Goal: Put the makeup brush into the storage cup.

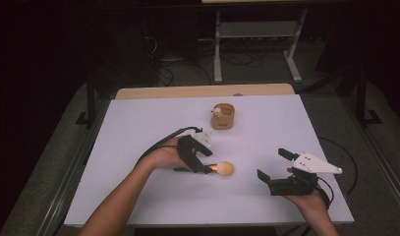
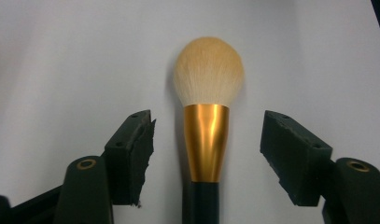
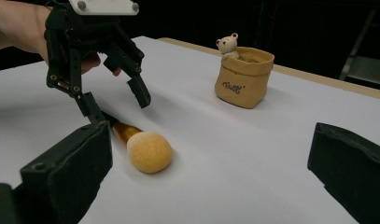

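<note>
- While my left tongs (image 1: pixel 203 162) stand over the makeup brush (image 1: pixel 222 168), their jaws are partly open on either side of its gold ferrule, and neither pad touches it.
- From the left gripper view, the makeup brush (image 2: pixel 207 112) lies flat on the white worktop (image 2: pixel 61 56), its pale round bristle head pointing away from me and its dark handle running back between the jaws.
- My right tongs (image 1: pixel 272 167) sit low near the worktop's right front corner, jaws wide apart and holding nothing.
- Seen from the right gripper view, my left tongs (image 3: pixel 116 108) come down over the makeup brush (image 3: pixel 148 151) from above.
- Farther back on the worktop (image 1: pixel 138 118) stands a small tan pouch (image 1: pixel 223 117) with a little bear figure (image 1: pixel 217 111) at its rim, well apart from the brush.
</note>
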